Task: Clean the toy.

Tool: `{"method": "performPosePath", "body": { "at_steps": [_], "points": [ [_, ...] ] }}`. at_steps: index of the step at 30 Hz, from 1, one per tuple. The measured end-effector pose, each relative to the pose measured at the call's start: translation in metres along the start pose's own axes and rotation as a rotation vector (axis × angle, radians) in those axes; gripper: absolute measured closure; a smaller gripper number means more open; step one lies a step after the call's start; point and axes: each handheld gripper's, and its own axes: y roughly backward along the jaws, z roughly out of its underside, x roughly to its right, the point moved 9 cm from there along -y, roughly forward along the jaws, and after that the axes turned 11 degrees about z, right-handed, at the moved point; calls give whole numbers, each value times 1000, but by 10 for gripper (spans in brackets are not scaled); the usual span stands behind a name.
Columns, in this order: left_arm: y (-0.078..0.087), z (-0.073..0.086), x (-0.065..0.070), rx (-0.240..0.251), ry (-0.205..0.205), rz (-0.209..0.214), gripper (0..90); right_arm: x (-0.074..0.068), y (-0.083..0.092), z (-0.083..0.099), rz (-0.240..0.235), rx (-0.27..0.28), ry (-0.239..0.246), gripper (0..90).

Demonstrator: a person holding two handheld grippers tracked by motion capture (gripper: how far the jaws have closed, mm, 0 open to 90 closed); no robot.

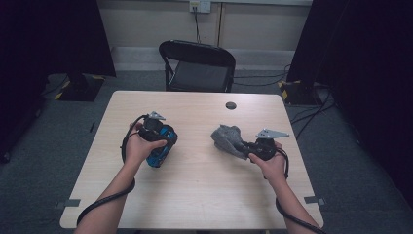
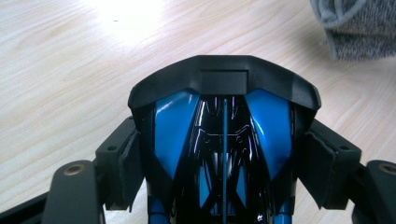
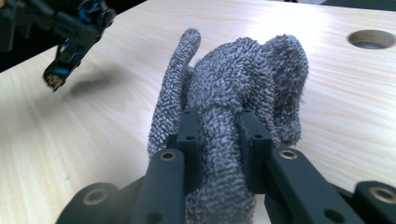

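A glossy blue and black plastic object (image 1: 159, 148), shaped like a toy car, sits between the pads of my left gripper (image 1: 163, 140). In the left gripper view the pads (image 2: 128, 163) press its two sides and its black end (image 2: 224, 77) points away over the table. It hangs a little above the wood and casts a shadow in the right gripper view (image 3: 70, 42). My right gripper (image 1: 247, 146) is shut on a bunched grey terry cloth (image 1: 226, 136). The cloth (image 3: 243, 70) rises in folds beyond the jaws of the right gripper (image 3: 222, 135).
The light wooden table (image 1: 195, 195) has a round cable hole (image 1: 231, 105) near its far edge, which is in the right gripper view too (image 3: 372, 39). A black folding chair (image 1: 197, 66) stands behind the table. The grey cloth's corner (image 2: 359, 28) lies at the top right of the left gripper view.
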Motion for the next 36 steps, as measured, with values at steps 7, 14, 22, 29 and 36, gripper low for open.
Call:
{"method": "performPosePath", "body": {
  "at_steps": [7, 14, 22, 29, 36],
  "points": [
    [-11, 4, -1, -12, 8, 3, 255, 16, -4, 7, 50, -6, -14, 734],
    [-24, 4, -1, -35, 11, 3, 255, 29, -6, 16, 79, -15, -22, 726],
    [-39, 3, 0, -54, -2, -3, 253, 35, -7, 23, 107, -23, -1, 711],
    [-48, 7, 0, -54, 8, -2, 253, 39, -7, 27, 127, -24, 4, 689],
    [-57, 13, -4, -74, 11, -10, 252, 43, -7, 30, 151, -24, 4, 614]
  ]
}}
